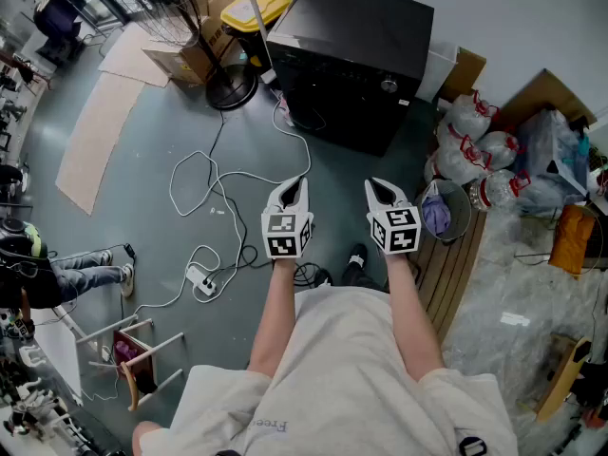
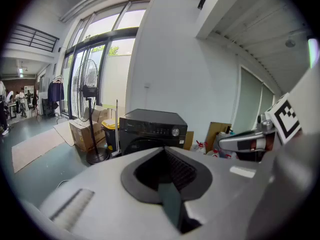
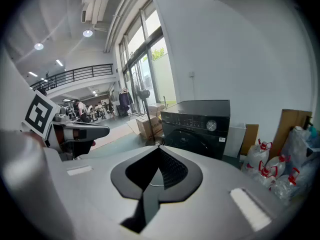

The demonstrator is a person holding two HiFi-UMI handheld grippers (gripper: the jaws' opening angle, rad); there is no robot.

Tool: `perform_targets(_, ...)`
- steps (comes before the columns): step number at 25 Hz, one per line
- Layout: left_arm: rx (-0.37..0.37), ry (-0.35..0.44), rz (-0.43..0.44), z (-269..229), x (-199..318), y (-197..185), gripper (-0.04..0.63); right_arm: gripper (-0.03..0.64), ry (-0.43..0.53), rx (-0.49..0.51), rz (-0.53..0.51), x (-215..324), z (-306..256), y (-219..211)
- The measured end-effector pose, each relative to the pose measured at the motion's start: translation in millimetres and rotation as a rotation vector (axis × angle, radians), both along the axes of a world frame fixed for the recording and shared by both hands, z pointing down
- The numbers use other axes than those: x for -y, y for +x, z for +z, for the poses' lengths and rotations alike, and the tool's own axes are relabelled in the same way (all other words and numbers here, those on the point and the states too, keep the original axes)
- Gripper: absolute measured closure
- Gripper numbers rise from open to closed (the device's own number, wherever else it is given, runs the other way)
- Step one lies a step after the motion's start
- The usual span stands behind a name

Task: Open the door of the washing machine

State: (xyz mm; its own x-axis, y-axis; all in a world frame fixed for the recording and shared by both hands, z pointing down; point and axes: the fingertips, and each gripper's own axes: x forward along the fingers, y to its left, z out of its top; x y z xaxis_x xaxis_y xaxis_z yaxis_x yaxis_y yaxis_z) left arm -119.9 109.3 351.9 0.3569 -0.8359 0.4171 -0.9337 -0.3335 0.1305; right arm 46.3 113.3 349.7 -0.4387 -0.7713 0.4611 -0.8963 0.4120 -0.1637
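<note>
Washing machine (image 1: 351,60): black, at the far wall; door (image 3: 189,141) looks shut. Left gripper (image 1: 294,190), right gripper (image 1: 382,192): jaws together, holding nothing, near the person, well apart from the machine. Status: opening not begun; approach, grasp and pull all remain

A pale short-sleeved T-shirt (image 1: 353,369) and dark shoes (image 1: 355,262) are worn. The left hand-held gripper (image 1: 300,182) and right hand-held gripper (image 1: 374,186) are grey-white with black-patterned marker cubes (image 1: 285,235).
</note>
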Motion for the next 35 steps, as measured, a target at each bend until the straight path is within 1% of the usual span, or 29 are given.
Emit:
perform_targets(9, 0.026, -0.002, -0.003, 2.6, 18.6, 15.3, 0.539, 0.617, 0.006, 0.000, -0.030, 19.9, 4.2, 9.8)
perform_targets(16, 0.057, -0.006, -0.021, 3.5, 34.4, 26.4, 0.540, 0.617, -0.004, 0.073, -0.053, 39.3, 6.8, 24.0)
perform_targets(19, 0.070, -0.003, -0.044, 3.4, 37.0, 23.6, 0.540, 0.617, -0.002, 0.094, -0.061, 44.3, 9.8, 30.1)
perform_targets(23, 0.084, -0.003, -0.065, 6.4, 38.6, 14.2, 0.540, 0.617, -0.008, 0.082, -0.085, 51.3, 19.1, 27.1)
perform_targets(28, 0.062, 0.005, -0.091, 8.1, 52.7, 0.9, 0.539, 0.617, 0.022, 0.048, -0.097, 68.4, 14.4, 19.9)
perform_targets(32, 0.051, 0.014, -0.076, 9.4, 75.7, -2.8, 0.540, 0.617, 0.035, 0.020, -0.085, 88.7, 13.5, 19.6)
perform_targets(35, 0.049, 0.013, -0.048, 13.4, 97.2, -9.8, 0.538, 0.617, 0.037, 0.015, -0.067, 107.5, 15.5, 11.2)
